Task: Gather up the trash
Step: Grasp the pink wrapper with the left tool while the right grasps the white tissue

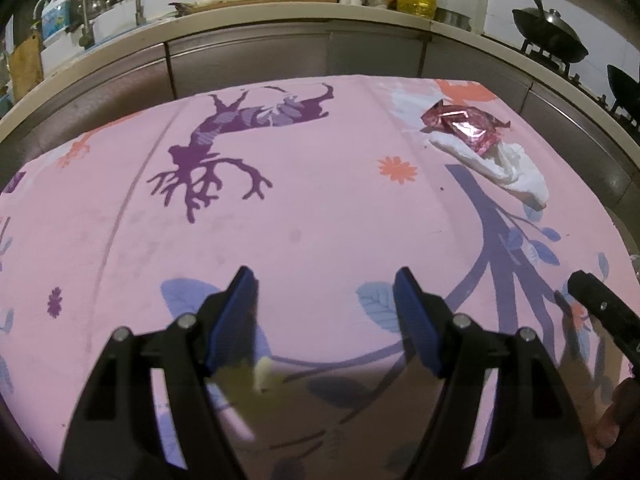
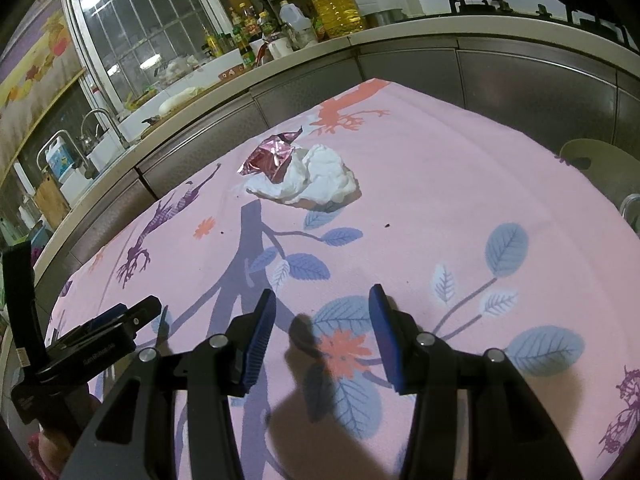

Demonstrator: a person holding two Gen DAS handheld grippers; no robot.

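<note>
Both grippers are hovering low over the pink patterned tablecloth point(image 1: 304, 216), side by side and pointing toward the kitchen counter point(image 1: 280, 16). The left gripper point(image 1: 324, 316) is holding its blue pads spread wide with nothing between them. The right gripper point(image 2: 322, 332) is likewise gaping, gripping nothing. Well ahead of both, near the cloth's far edge, a shiny pink foil wrapper point(image 2: 269, 156) is lying against a crumpled white tissue point(image 2: 320, 180), touching it.
</note>
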